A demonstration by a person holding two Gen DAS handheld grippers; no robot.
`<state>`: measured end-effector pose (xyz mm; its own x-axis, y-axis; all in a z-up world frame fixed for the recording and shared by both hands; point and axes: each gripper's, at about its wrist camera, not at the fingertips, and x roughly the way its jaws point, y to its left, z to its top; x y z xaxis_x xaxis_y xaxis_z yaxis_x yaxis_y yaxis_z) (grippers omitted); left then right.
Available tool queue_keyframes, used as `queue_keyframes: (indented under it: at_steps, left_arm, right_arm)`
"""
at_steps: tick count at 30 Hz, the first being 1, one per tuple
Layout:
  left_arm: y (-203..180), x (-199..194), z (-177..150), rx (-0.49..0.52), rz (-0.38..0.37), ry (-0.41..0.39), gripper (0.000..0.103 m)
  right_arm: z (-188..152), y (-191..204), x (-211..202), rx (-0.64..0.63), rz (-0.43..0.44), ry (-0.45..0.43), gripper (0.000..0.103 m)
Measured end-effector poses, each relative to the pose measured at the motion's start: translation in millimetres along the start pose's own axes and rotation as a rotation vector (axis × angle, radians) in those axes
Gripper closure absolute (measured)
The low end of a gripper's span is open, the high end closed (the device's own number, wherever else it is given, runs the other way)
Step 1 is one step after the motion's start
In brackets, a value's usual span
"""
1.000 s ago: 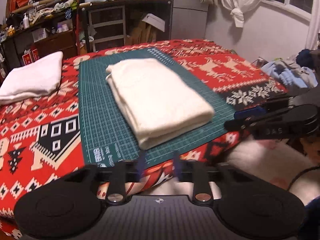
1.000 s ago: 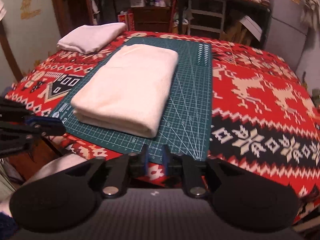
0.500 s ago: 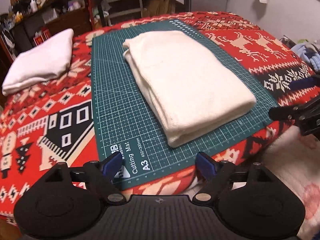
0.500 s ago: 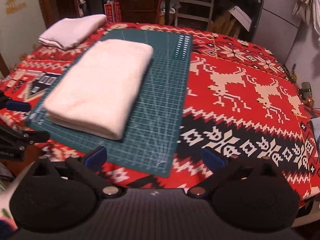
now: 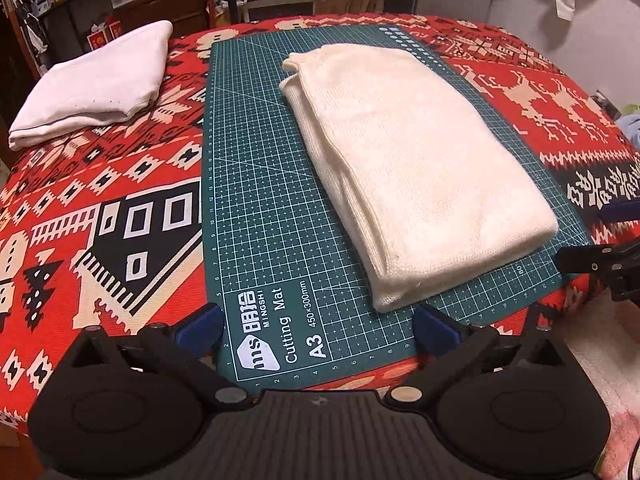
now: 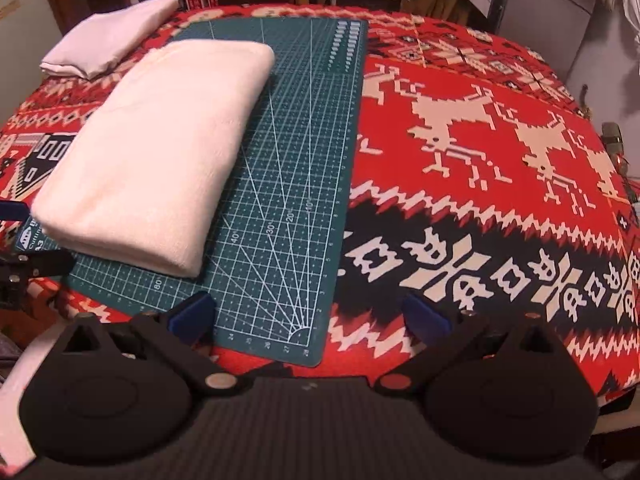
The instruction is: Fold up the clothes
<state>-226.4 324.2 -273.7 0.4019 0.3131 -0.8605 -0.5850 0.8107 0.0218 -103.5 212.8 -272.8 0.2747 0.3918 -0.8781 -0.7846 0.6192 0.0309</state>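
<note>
Over at the far left a white folded garment [image 5: 94, 84] is lying on the patterned red tablecloth [image 5: 100, 184], well apart from everything else. Moving rightward, the left gripper [image 5: 318, 326] is hanging over the near edge of the green cutting mat [image 5: 256, 184]; its jaws have just been opening and are standing wide, with nothing between them. The cream folded garment [image 5: 416, 168] is lying on the mat ahead of it and a little to its right, its long axis running away from the near edge, its near corner just beyond the right fingertip. Further right, the right gripper [image 6: 310, 314] is gaping wide too, empty, over the mat's bare right strip, with the cream bundle ahead and to its left. I judge the left one nearer the cloth. The left view is showing the layered open edges along the bundle's left side; the right view is showing only its smooth rounded fold.
</note>
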Motion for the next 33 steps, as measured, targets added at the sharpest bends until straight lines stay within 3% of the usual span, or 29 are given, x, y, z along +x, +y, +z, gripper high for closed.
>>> queue_keyframes:
  at_steps: [6, 9, 11, 15, 18, 20, 22, 24, 25, 26, 28, 31, 33]
  left_arm:
    - [1, 0, -2, 0.011, -0.008, -0.002, 0.0]
    - [2, 1, 3, 0.017, -0.015, 0.029, 0.0]
    - [4, -1, 7, -0.005, -0.022, 0.063, 0.005]
    - [19, -21, 16, -0.091, -0.098, 0.128, 0.029]
    - [28, -48, 33, -0.141, -0.117, 0.088, 0.039]
    - [26, -59, 52, -0.152, -0.113, 0.062, 0.046]
    - [22, -59, 76, -0.181, -0.147, 0.069, 0.066]
    - [18, -48, 100, -0.232, -0.222, 0.097, 0.082]
    - [15, -39, 112, -0.26, -0.259, 0.118, 0.094]
    - [11, -29, 123, -0.275, -0.267, 0.137, 0.097]
    - [-1, -8, 143, -0.284, -0.257, 0.152, 0.098]
    - [-12, 22, 164, -0.317, -0.275, 0.211, 0.101]
    - [-17, 35, 173, -0.336, -0.266, 0.239, 0.102]
  right_arm:
    - [10, -2, 5, -0.007, 0.003, 0.065, 0.0]
    - [13, -4, 9, -0.007, 0.002, 0.047, 0.0]
    - [14, -4, 11, 0.007, -0.006, 0.036, 0.0]
    - [20, -10, 8, 0.056, 0.01, 0.074, 0.001]
    - [28, -23, -4, 0.13, 0.054, 0.077, 0.007]
    - [37, -28, -12, 0.135, 0.059, 0.069, 0.019]
    - [51, -33, -16, 0.135, 0.066, 0.072, 0.03]
    - [67, -37, -15, 0.144, 0.085, 0.083, 0.055]
    - [77, -40, -11, 0.165, 0.104, 0.104, 0.073]
    - [88, -42, -5, 0.187, 0.12, 0.132, 0.087]
    - [110, -43, 9, 0.205, 0.132, 0.16, 0.095]
    - [139, -39, 27, 0.199, 0.122, 0.16, 0.097]
    - [157, -36, 41, 0.195, 0.171, 0.18, 0.097]
